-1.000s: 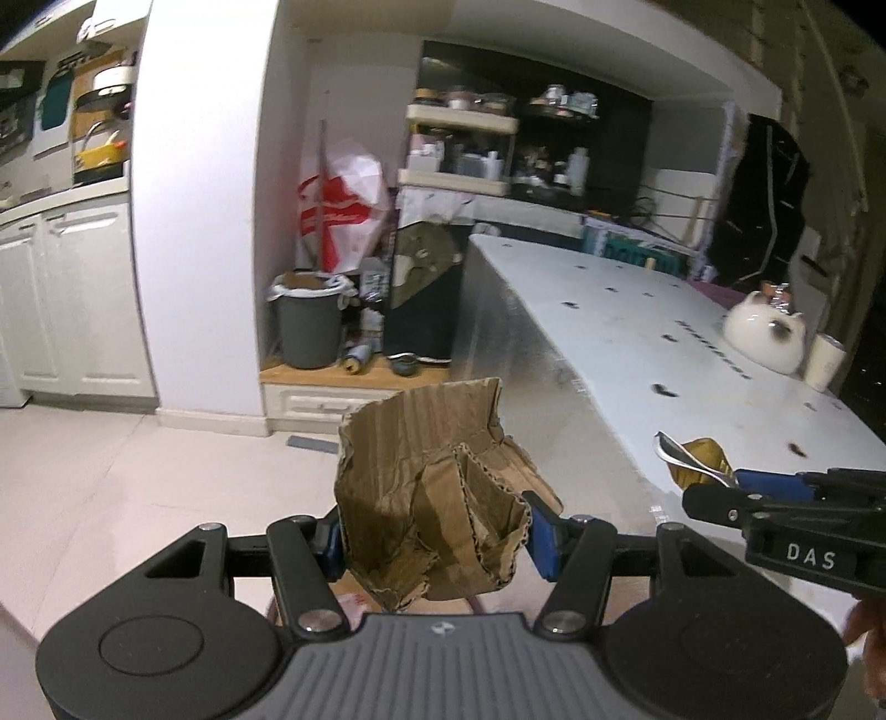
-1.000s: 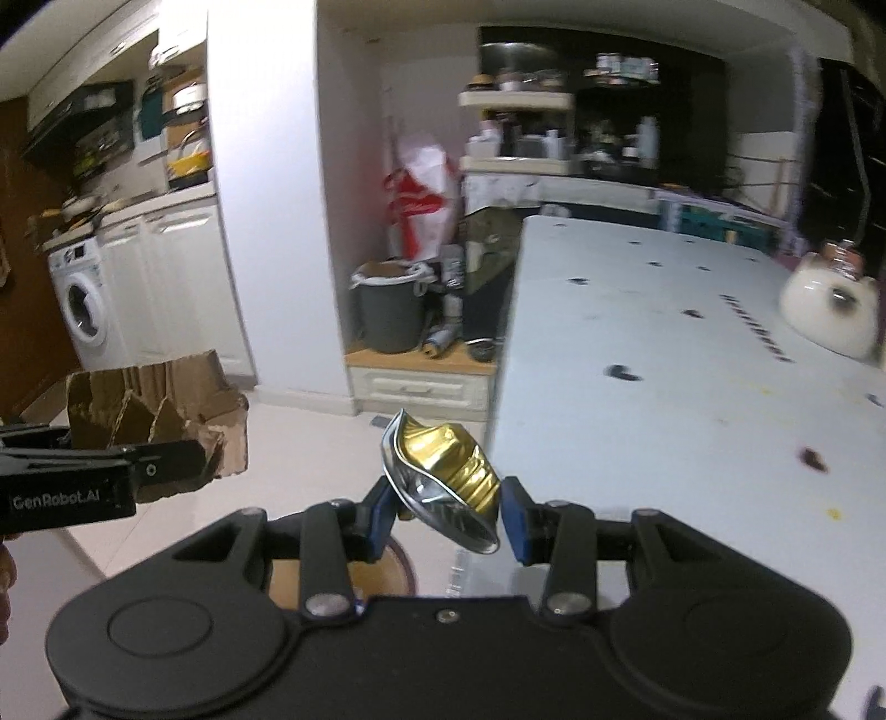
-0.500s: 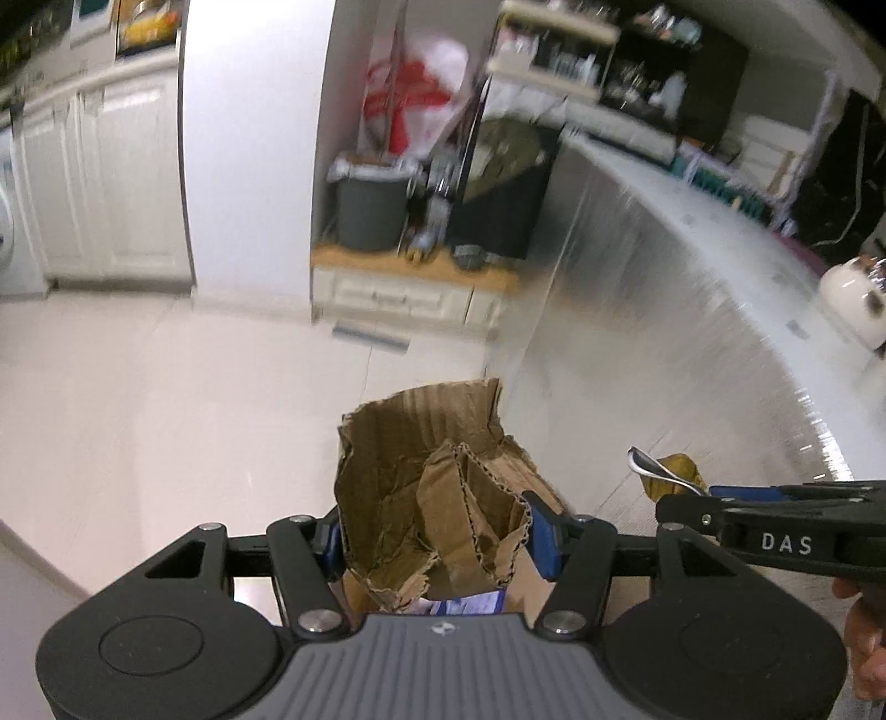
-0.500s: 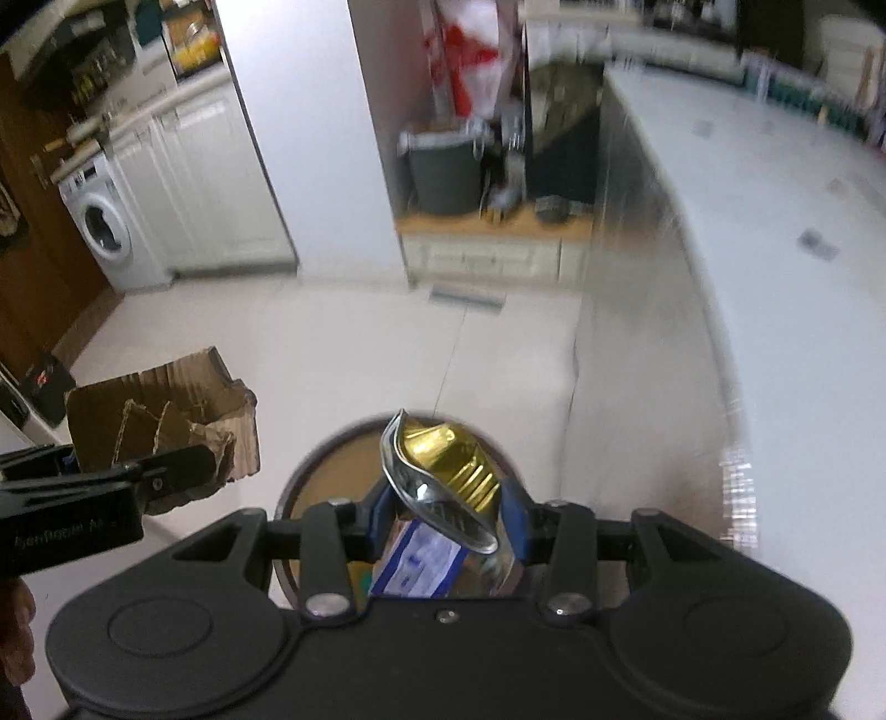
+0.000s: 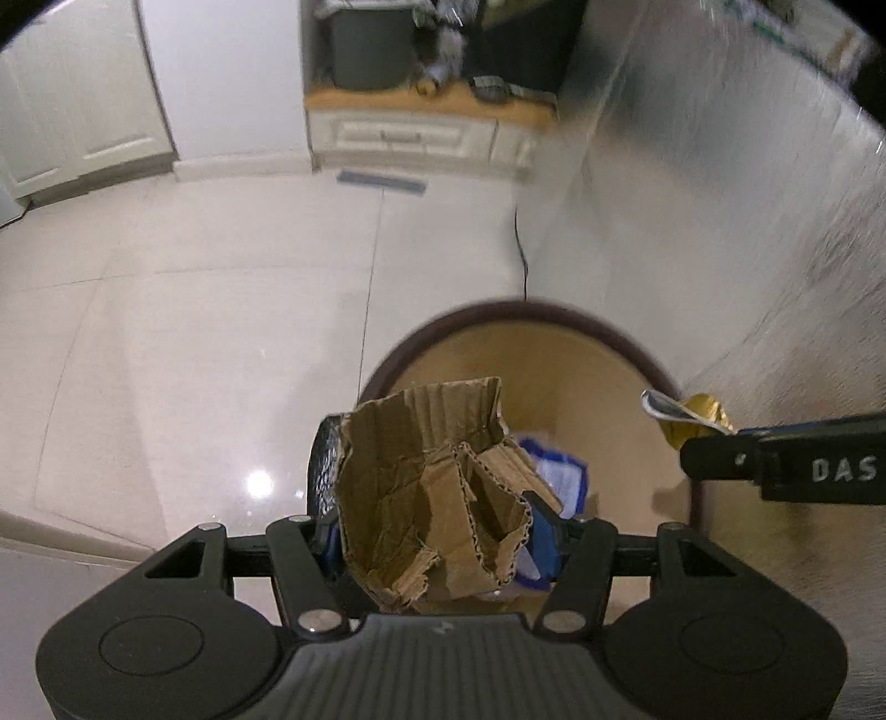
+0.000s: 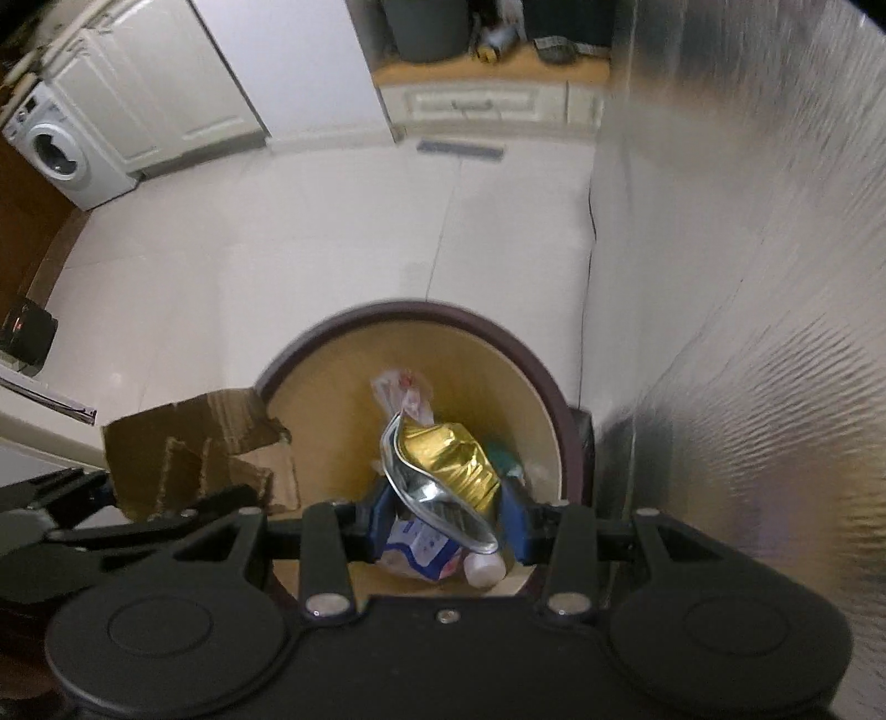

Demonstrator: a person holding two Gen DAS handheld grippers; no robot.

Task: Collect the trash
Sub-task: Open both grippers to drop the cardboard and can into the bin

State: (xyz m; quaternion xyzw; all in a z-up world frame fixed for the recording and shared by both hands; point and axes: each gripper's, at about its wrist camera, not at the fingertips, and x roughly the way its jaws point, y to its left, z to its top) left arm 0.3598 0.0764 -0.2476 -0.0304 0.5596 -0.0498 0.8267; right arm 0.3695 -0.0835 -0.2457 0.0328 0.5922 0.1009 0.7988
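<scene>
My left gripper (image 5: 434, 529) is shut on a crumpled piece of brown cardboard (image 5: 426, 487), held over the open mouth of a round waste bin (image 5: 598, 327) with a dark rim and tan inside. My right gripper (image 6: 446, 512) is shut on a crushed gold can (image 6: 448, 471), also above the bin (image 6: 531, 360). The left wrist view shows the can (image 5: 695, 412) at the right, over the bin's right rim. The right wrist view shows the cardboard (image 6: 188, 448) at the left, over the bin's left rim. Wrappers and a blue-and-white packet (image 6: 421, 548) lie in the bin.
A tall silvery counter side (image 6: 747, 277) rises right next to the bin on the right. Pale floor tiles (image 5: 194, 332) spread to the left. Far off stand a low cabinet (image 5: 415, 133) with a grey bin (image 5: 371, 50) on it and a washing machine (image 6: 55, 155).
Both grippers have tipped downward and sunk from looking across the kitchen to pointing into the waste bin. The cardboard and the can stay gripped as before.
</scene>
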